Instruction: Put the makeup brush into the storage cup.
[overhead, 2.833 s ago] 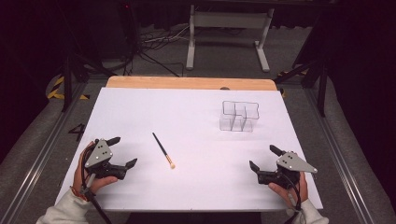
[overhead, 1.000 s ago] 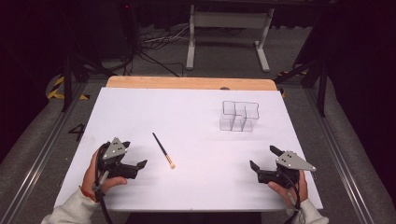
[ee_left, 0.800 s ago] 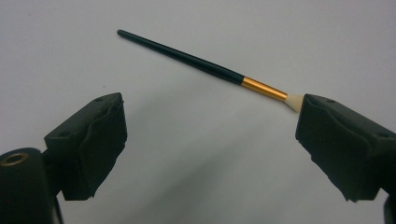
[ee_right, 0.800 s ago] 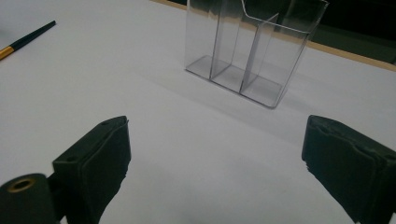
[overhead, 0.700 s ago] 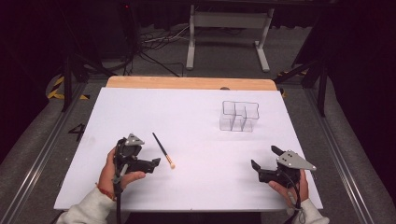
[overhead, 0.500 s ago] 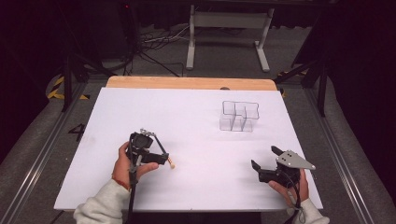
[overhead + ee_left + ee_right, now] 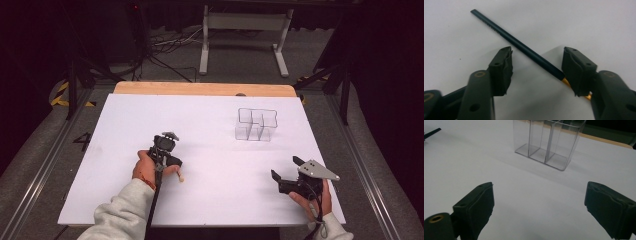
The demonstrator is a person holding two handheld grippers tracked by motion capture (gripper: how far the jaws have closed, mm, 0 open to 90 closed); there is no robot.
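The left tool point(image 7: 536, 67) hangs open over the brush point(image 7: 519, 46), which lies flat on the bench between its jaws; closing squarely comes next. The right tool point(image 7: 539, 207) rests open.

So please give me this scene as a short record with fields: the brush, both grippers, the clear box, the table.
brush: dark slim handle, lying flat on the white table, gold band near one jaw
left gripper: open, jaws either side of the brush, not closed on it
right gripper: open, holding nothing, pointed toward the clear box
clear box: upright, several compartments, empty
table: white sheet, wooden far edge
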